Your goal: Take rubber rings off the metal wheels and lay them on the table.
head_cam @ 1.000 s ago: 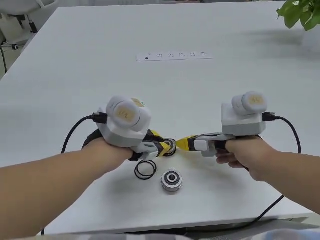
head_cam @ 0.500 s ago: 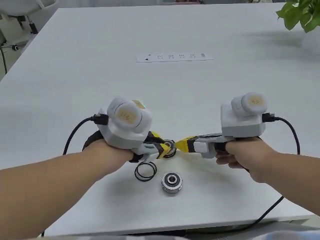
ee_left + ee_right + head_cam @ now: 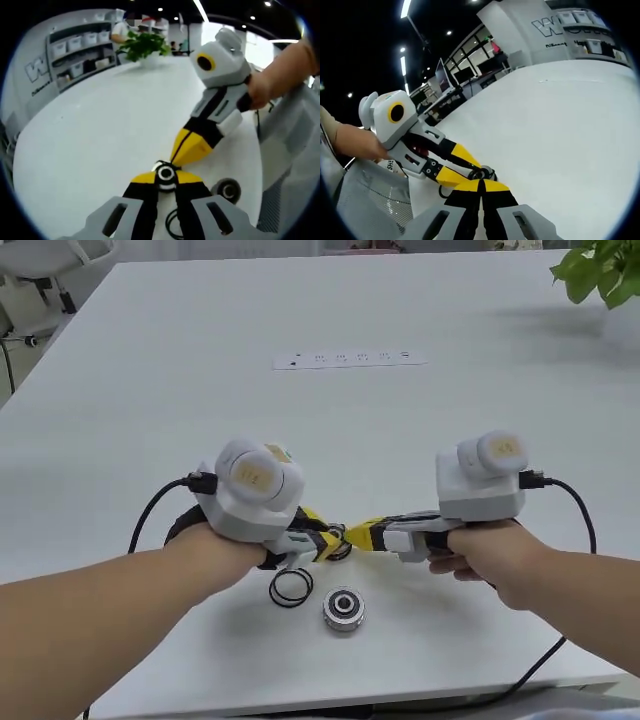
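Jaws of the left gripper [image 3: 165, 179] are closed on a small metal wheel [image 3: 165, 173], one yellow tip on each side of it, with its face and dark centre hole turned toward the left gripper view's camera. The right gripper [image 3: 187, 151] comes in from the opposite side with its jaws pressed together, and its yellow tips touch the top edge of that wheel. In the right gripper view the 2 tips of the right gripper [image 3: 480, 185] show only a thin line between them. Whether they pinch a rubber ring cannot be told.

In the head view the left gripper [image 3: 330, 537] and right gripper [image 3: 358, 532] meet tip to tip just above the white table [image 3: 400, 440], each held in a hand. Just in front of them, toward the person, loose black rubber rings [image 3: 290, 586] lie flat on the table, seemingly 2 overlapping. A second wheel [image 3: 343, 606] sits just beside them, apart from both grippers.

A black cable [image 3: 150, 512] trails from the left gripper. Far across the table lies a white power strip [image 3: 348, 357], and a green plant [image 3: 598, 268] stands at the far right corner.
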`<state>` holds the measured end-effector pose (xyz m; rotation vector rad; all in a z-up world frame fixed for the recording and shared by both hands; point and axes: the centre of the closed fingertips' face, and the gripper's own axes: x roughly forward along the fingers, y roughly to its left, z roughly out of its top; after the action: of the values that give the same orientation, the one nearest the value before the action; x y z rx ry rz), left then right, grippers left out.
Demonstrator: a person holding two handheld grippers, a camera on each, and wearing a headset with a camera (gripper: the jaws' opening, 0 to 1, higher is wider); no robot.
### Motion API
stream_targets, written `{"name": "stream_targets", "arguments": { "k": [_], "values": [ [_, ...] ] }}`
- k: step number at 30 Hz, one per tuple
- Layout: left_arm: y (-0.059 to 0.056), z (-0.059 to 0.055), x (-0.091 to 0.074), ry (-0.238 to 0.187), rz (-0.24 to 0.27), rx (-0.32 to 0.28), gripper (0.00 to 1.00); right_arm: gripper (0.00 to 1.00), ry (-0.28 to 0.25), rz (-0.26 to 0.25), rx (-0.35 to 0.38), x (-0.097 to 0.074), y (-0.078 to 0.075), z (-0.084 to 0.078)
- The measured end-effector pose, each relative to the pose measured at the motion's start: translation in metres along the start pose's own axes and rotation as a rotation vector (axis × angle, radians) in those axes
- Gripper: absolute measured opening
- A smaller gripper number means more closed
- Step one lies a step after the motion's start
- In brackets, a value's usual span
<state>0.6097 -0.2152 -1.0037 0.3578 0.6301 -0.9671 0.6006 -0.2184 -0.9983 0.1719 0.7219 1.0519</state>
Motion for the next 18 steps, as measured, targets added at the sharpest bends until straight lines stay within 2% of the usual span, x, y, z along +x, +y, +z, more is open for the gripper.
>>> {"name": "stream_targets", "arguments": {
  "k": [14, 18],
  "values": [
    [-0.001, 0.0, -0.001, -0.003, 0.002, 0.001, 0.12, 0.0, -0.005, 0.029, 0.003, 0.001, 0.007, -0.001],
    [-0.001, 0.0, 0.0, -0.003, 0.0, 0.003, 0.12, 0.0, -0.02, 0.048, 0.0, 0.001, 0.013, 0.004]
  ]
}}
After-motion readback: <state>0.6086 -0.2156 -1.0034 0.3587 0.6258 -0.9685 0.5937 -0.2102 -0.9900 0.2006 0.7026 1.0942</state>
